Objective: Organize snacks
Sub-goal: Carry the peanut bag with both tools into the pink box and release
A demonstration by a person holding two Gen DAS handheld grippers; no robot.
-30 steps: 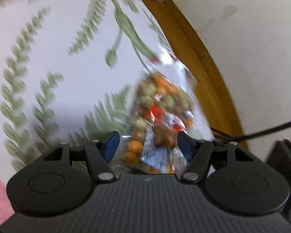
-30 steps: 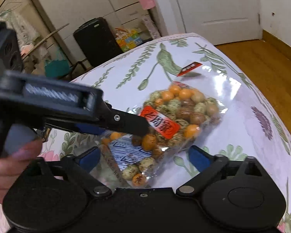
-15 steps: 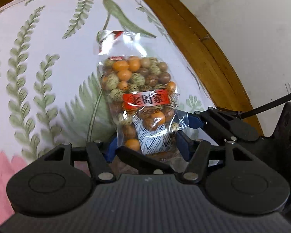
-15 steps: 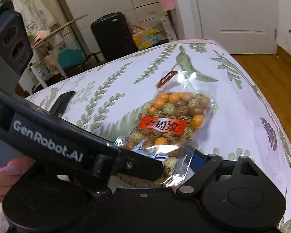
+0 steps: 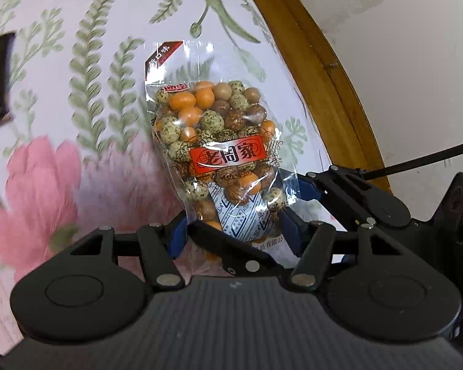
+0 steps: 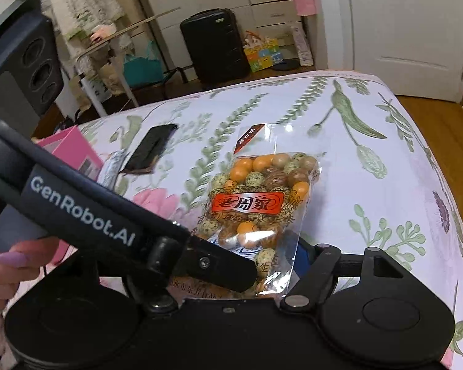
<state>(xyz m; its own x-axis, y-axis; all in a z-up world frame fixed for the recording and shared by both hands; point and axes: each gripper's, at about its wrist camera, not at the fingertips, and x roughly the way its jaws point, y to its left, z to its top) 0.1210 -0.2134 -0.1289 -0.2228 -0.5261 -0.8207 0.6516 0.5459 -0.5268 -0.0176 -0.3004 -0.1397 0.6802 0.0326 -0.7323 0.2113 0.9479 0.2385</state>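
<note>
Snack bag [image 5: 219, 157] of coated peanuts stands upright on floral tablecloth [image 5: 86, 71], bottom end pinched by both left gripper [image 5: 231, 231] and right gripper [image 6: 271, 256], fingers narrow on film; release one side first, grip the seam, don't crush nuts

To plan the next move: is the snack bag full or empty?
Full: the clear bag shows coated nuts packed below its flat top strip.

We see a clear snack bag [image 6: 259, 203] of orange, brown, speckled-green balls, red label; white cloth [image 6: 370, 178] with green ferns, pink flowers.
</note>
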